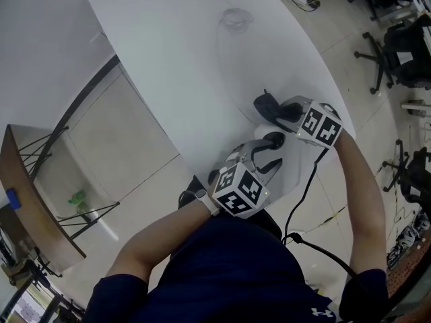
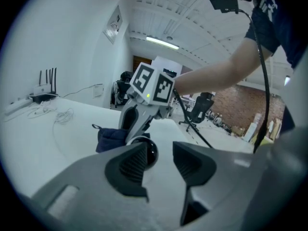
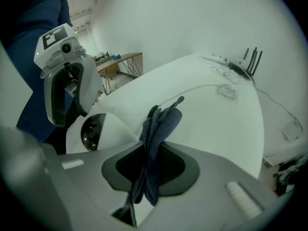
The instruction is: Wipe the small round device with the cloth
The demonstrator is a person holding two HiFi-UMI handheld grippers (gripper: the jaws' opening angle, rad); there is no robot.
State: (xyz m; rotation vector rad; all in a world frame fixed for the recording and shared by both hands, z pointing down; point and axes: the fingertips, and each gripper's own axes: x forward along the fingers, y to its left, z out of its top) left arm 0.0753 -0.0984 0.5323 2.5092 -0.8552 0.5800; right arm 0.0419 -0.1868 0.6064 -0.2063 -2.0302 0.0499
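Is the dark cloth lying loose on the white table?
No, the right gripper view shows the cloth pinched between the jaws of the right hand-held gripper.

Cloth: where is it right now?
The cloth is pinched in the right gripper, at the table's near right edge in the head view, beside the small round device.

Level: bright, even, cool white in all three views.
Source: ceiling light strip (image 2: 162,43), upper centre of left gripper view.
Glare: white table (image 1: 182,59) washes out, little surface detail.
Shadows: soft and faint.
Reflections: small highlights on the small round device (image 3: 91,131), dark dome.
Distortion: strong fisheye; black vignette in gripper-view corners.
Focus: bottom foreground of both gripper views soft; mid-distance sharp.
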